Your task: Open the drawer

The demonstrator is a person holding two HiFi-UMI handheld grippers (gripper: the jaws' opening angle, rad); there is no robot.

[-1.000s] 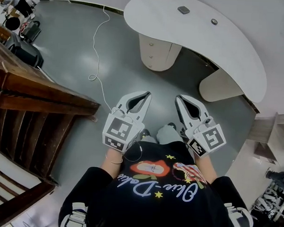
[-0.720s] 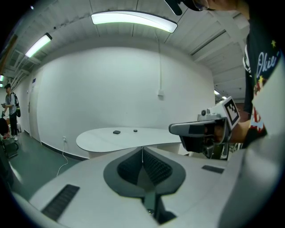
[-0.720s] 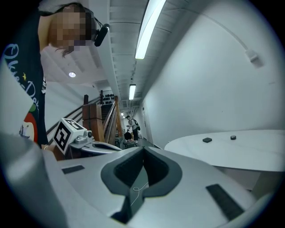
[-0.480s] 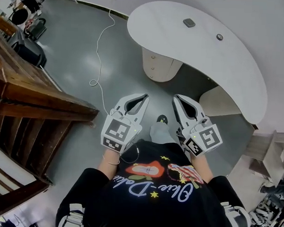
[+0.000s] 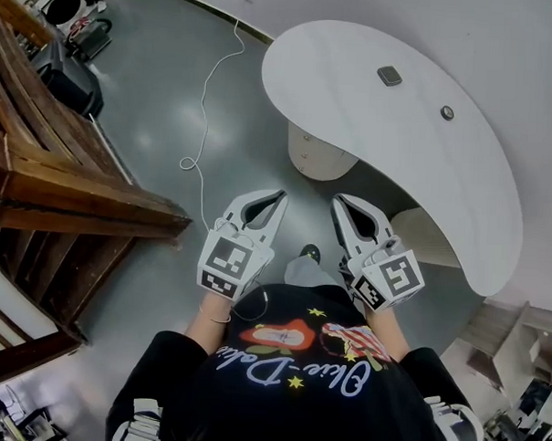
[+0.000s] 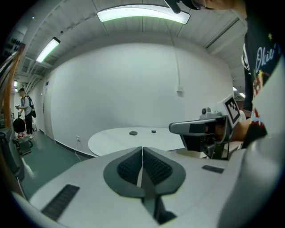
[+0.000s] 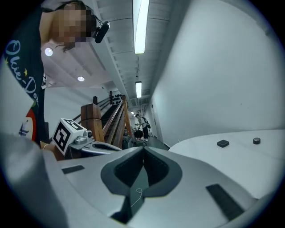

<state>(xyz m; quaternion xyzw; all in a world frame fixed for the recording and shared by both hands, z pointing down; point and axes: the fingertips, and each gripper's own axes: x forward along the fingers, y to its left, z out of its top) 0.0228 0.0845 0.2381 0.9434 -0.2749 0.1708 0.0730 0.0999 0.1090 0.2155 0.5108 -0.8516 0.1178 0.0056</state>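
Jaws pressed together and empty, the left tool (image 5: 279, 199) and right tool (image 5: 337, 201) point side by side toward the white desk (image 5: 397, 156) and drawer unit (image 5: 317, 155) ahead.

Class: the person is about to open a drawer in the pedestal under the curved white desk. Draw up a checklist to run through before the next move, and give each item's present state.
1. Left gripper empty: ok, jaws together on nothing.
2. Right gripper empty: ok, also shut on nothing.
3. Jaws apart for gripping: not ok, both pairs are together.
4. Drawer pedestal in view: ok, under the desk; its fronts look flush.
5. Pedestal within reach: not ok, floor lies between it and the grippers.
6. Cable off the path: ok, it lies to the left.
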